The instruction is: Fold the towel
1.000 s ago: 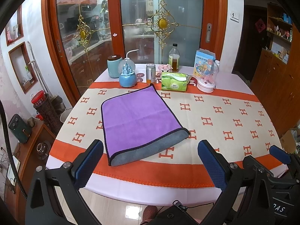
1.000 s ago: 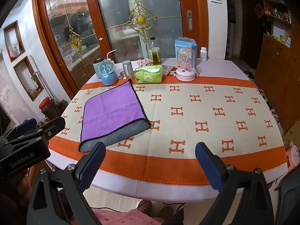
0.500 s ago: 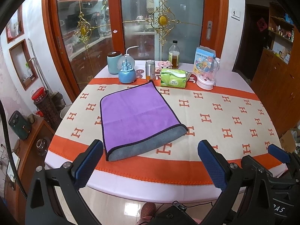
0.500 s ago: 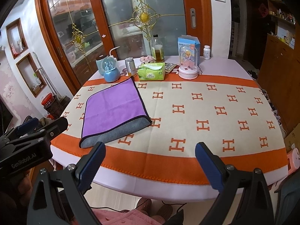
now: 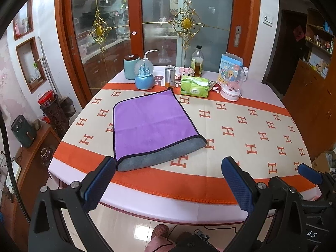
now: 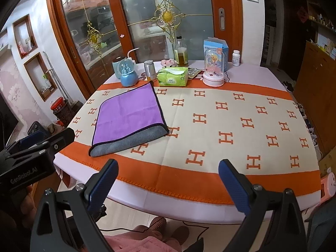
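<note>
A purple towel (image 5: 151,124) with a grey underside lies folded flat on the left part of the table; its grey folded edge faces the near table edge. It also shows in the right wrist view (image 6: 128,115). My left gripper (image 5: 168,176) is open and empty, held off the near table edge, in front of the towel. My right gripper (image 6: 167,178) is open and empty, also off the near edge, to the right of the towel. The left gripper's body (image 6: 31,155) shows at the left of the right wrist view.
The table (image 5: 252,130) has a cream and orange cloth with H marks. Along its far side stand a blue snow globe (image 5: 143,76), a metal can (image 5: 169,76), a green tissue pack (image 5: 194,87), a bottle (image 5: 197,62) and a pink dome toy (image 5: 231,84). A wooden cabinet (image 5: 310,105) stands at right.
Both grippers have drawn back and a little up from the table, so the towel looks farther away. The towel has not moved. Both grippers stay open.
</note>
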Tool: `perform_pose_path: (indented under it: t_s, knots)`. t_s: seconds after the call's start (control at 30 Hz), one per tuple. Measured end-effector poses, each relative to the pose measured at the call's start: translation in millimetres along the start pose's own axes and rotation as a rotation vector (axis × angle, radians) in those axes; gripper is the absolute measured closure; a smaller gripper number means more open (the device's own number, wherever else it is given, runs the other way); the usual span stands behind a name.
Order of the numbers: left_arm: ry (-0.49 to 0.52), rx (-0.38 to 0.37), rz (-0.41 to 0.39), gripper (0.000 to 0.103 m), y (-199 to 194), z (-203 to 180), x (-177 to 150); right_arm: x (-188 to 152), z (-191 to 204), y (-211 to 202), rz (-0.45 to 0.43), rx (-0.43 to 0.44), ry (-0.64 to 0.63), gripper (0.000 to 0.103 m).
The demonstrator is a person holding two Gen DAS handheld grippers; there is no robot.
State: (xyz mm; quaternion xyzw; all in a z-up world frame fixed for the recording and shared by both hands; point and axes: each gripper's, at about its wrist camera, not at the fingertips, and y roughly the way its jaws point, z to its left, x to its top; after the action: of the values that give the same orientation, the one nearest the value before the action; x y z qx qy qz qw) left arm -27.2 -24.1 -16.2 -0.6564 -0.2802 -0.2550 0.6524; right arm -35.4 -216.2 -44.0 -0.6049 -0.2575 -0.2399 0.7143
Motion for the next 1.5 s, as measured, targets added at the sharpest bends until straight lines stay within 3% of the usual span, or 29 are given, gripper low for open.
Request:
perform_pose_path:
  t_s: [0.5,0.73,1.13,1.5]
  knots:
    - [-0.026,-0.036,-0.022,0.003,-5,-8,-5,-3,-13,-3,-0.019,0.022,-0.047,0.006]
    - [-0.053,-0.01,-0.017,0.003,2,-9,-6,5,-17,6,-0.026,0.046,-0.071,0.006]
    - [-0.129,0.049,0.036,0.003,40,20,3,29,-6,38,-0.04,0.072,-0.173,0.006]
    - [-0.132,0.084,0.113,0.003,88,47,15,56,8,86,-0.009,0.079,-0.261,0.006]
